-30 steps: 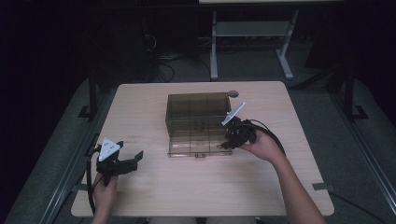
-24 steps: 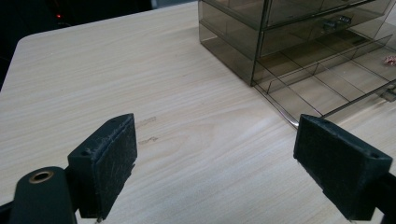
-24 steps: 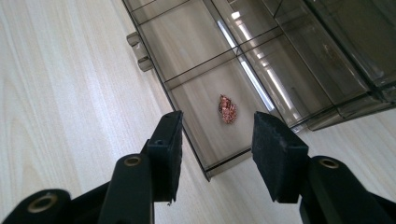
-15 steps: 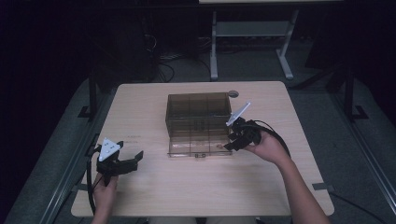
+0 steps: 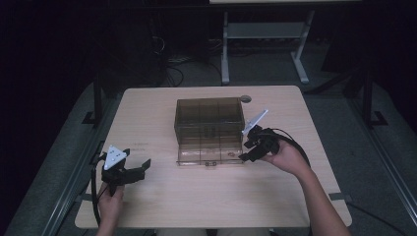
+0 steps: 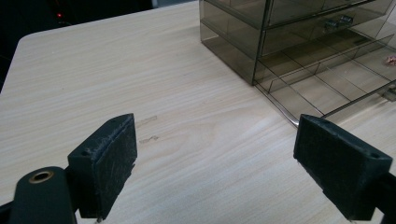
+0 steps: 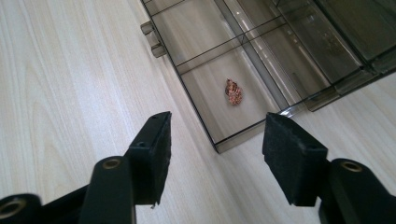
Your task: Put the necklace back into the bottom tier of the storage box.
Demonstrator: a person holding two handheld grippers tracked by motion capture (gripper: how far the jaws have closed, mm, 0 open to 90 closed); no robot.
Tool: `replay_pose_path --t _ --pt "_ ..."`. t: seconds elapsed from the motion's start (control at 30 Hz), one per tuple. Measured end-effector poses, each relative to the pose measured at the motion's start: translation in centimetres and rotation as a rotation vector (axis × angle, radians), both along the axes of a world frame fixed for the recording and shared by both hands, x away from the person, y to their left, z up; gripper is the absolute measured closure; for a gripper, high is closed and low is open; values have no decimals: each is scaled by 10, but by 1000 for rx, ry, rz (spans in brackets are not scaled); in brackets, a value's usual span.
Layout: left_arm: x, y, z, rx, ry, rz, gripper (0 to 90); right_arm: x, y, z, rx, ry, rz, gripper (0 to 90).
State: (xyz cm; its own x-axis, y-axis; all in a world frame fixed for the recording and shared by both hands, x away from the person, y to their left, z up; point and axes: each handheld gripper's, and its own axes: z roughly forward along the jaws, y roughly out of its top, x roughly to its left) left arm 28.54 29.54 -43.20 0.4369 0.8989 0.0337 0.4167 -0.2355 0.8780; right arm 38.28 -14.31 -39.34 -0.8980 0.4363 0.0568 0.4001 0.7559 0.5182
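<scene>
Right fingers (image 7: 212, 158) just spread wide, nothing between them now.
Small reddish bit (image 7: 234, 91) lying loose in the corner cell of the pulled-out drawer (image 5: 209, 156), just ahead of the fingertips, so looks dropped off and done. Left fingers (image 6: 215, 163) open and empty too, parked over bare bench (image 5: 162, 201) well apart from the box (image 5: 209, 118).

There were two handheld grippers, the left gripper (image 5: 140, 169) and the right gripper (image 5: 247, 150), one per hand. One smoky plastic drawer cabinet (image 5: 209, 118) stood on the one wooden table (image 5: 196, 196), with one drawer (image 5: 210, 156) pulled out. One small reddish piece (image 7: 234, 92) lay in that drawer.
</scene>
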Motion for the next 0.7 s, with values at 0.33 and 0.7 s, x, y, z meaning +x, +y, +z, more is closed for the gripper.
replay_pose_path --t 0.33,0.7 --pt "0 -1 0 4 1 -4 130 -8 -9 2 -3 -6 -5 384" --pt "0 -1 0 7 3 -6 131 -15 -19 0 1 -7 -25 354"
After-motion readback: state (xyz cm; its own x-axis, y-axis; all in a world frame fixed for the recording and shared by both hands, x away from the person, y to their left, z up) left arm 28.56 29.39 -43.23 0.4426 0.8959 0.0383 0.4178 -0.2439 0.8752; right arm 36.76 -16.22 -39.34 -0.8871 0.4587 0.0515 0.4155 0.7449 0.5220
